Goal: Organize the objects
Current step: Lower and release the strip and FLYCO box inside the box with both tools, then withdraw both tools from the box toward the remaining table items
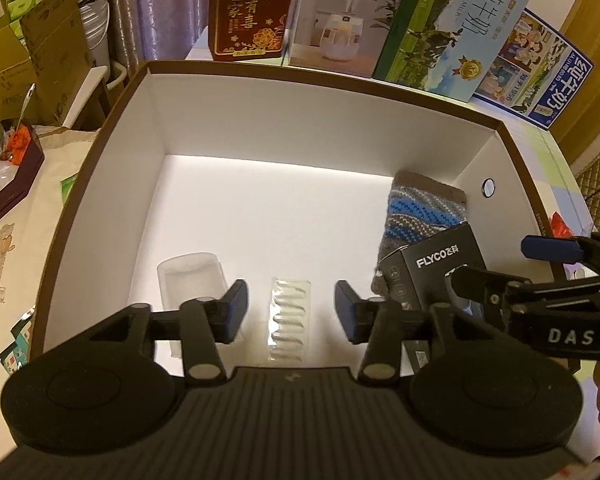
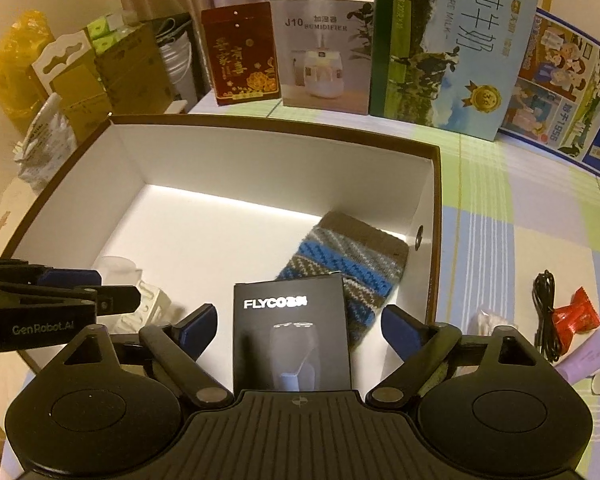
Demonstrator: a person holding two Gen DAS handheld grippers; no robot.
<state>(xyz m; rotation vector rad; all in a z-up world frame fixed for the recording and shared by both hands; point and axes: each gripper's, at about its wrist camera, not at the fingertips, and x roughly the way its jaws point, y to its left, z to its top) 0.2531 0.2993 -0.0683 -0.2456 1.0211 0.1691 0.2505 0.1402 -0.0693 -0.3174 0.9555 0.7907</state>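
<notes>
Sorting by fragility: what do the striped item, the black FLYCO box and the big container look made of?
Striped grey-blue-brown sock: knitted wool or acrylic, with visible stitch rows. Black FLYCO box: printed cardboard, apparently matte. Large brown-rimmed white storage box: smooth paperboard, folded corners.

Sock (image 2: 352, 264) partly behind FLYCO box (image 2: 290, 332)

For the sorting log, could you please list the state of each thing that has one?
Storage box: open, no lid.
Left gripper: open, empty, over the blister strip.
Right gripper: open, astride the FLYCO box, not touching.
FLYCO box: closed, overlapping the sock.
Sock: flat.
</notes>
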